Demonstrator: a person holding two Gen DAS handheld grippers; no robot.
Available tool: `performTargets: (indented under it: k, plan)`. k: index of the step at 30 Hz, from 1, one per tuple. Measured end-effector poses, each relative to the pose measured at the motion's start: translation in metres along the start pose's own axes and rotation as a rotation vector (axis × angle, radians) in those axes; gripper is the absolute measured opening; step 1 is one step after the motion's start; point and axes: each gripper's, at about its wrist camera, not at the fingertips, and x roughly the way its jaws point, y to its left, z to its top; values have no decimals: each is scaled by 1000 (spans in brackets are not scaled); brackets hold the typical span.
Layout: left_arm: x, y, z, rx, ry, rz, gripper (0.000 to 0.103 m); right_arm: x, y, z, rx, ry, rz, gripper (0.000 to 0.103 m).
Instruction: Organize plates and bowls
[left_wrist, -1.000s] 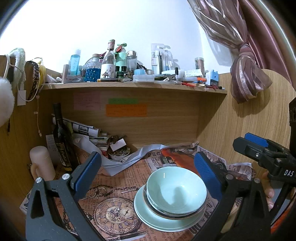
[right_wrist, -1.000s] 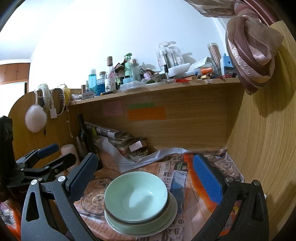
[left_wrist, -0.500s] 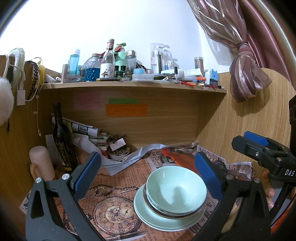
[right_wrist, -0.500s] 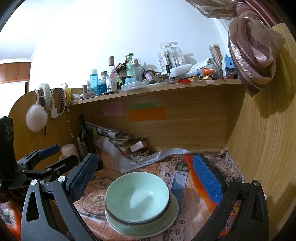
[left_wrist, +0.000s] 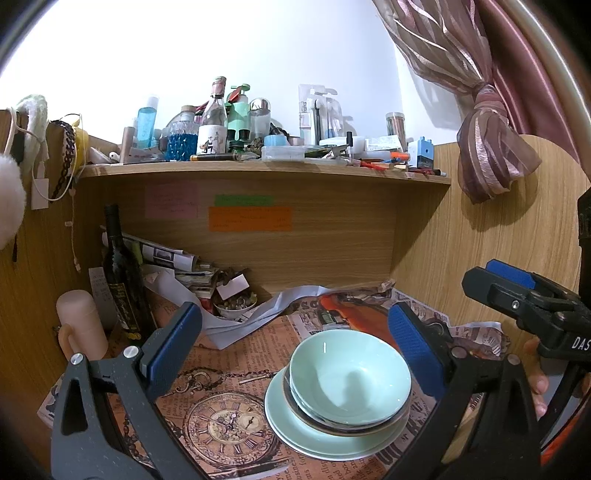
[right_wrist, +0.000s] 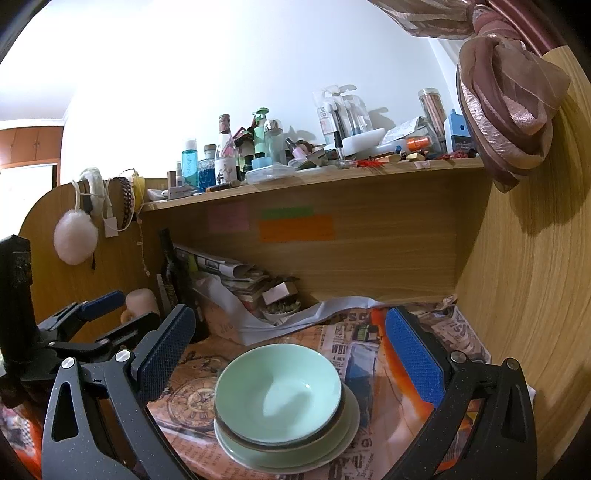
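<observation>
Bowl (left_wrist: 350, 373) stacked on plates (left_wrist: 295, 437), glazed, slick, breakable, best pinched at the rim; left hand-held gripper (left_wrist: 295, 347) and right hand-held gripper (right_wrist: 291, 350) both spread, empty.

black speckled gripper (left_wrist: 295, 343) frames, blue ribbed pads, silver screws

1. The writing on the pink sticky note (left_wrist: 171, 201) and the orange sticky note (left_wrist: 249, 218) is too small to read.
2. The dark-rimmed bowl (left_wrist: 314, 417) under the top green bowl (left_wrist: 349, 374) shows only its rim; whether more dishes lie between it and the green plate (left_wrist: 295, 434) cannot be told.
3. The person's hand (left_wrist: 535, 373) is mostly hidden behind the right hand-held gripper (left_wrist: 517, 291).
4. The small bowl (left_wrist: 235, 305) at the back holds contents too small to identify.
5. The left wrist view's bottom edge cuts off the left hand-held gripper (left_wrist: 295, 347).
</observation>
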Motion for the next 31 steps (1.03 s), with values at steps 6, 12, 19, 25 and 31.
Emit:
performTargets:
  k: [6, 12, 19, 25, 31]
  plan:
    - [3, -1, 0, -5, 8, -13, 103, -1, 3, 0, -1, -2, 2, 103]
    - [3, -6, 0, 14, 1, -11, 103, -1, 3, 0, -1, 0, 2, 103]
    - [6, -5, -2, 9, 19, -33, 103, 1, 2, 0, 5, 6, -1, 103]
    - [8, -3, -3, -4, 27, -49, 103, 2, 2, -1, 3, 12, -6, 103]
    - [6, -3, -3, -1, 18, -55, 103, 7, 1, -4, 6, 22, -5, 103]
